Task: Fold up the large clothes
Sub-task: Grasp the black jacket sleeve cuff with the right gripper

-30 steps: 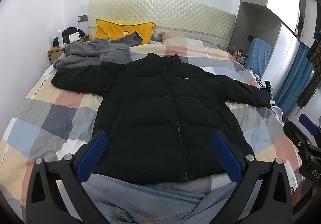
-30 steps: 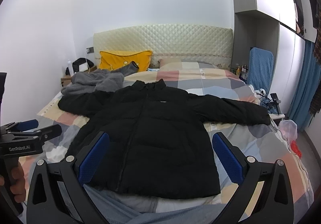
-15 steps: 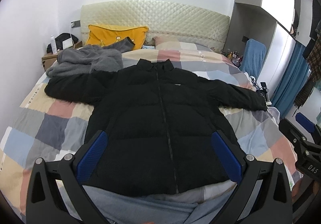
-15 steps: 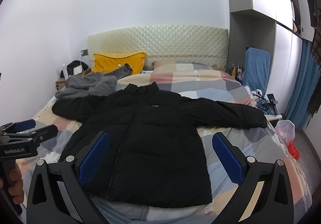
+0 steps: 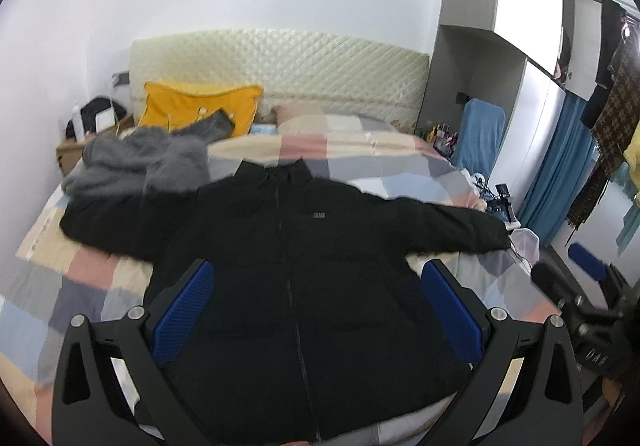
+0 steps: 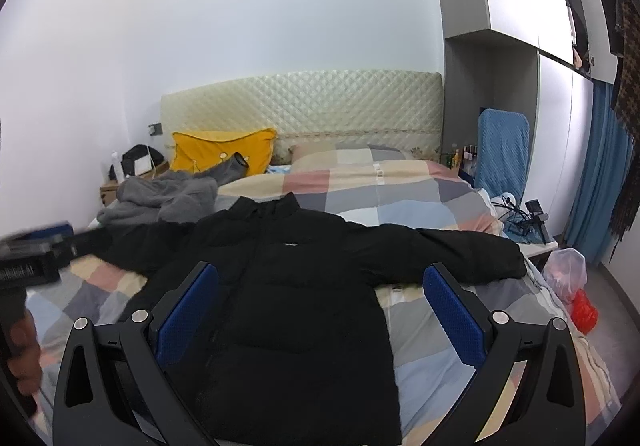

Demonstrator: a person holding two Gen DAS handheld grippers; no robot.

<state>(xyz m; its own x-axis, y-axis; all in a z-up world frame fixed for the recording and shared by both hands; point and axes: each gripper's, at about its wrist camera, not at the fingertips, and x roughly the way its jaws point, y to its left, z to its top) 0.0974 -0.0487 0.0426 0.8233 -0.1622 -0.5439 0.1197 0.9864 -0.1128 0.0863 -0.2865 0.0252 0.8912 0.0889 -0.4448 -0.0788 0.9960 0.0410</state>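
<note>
Both grippers have lifted and pulled back a bit since a moment ago, so more of the wall shows and the bed looks lower in both views; the left view is now blurry. The left gripper (image 5: 316,306) is wide open, its blue pads (image 5: 184,310) far apart, with nothing between them. The right gripper (image 6: 320,306) is wide open too, and its blue pads (image 6: 454,312) hold nothing. Neither one touches the coat (image 5: 304,274). The black coat lies flat on the bed (image 5: 52,286), front side up and zipped, with its collar toward the headboard (image 5: 280,66) and its hem at the near edge. Both sleeves are spread out to the sides. The coat's right-hand sleeve (image 6: 452,254) reaches the bed's edge. A gray fuzzy top (image 6: 164,198) lies bunched up past the other sleeve, touching it, next to a yellow pillow (image 6: 224,150). The blanket under the coat has pink, gray, blue and cream squares. In the right view the left gripper shows blurry at the left edge, with a hand (image 6: 24,358) on its handle. In the left view the right gripper shows at the right edge. A blue chair (image 6: 502,150) stands beside the bed, and a red bag (image 6: 584,310) lies on the floor.
</note>
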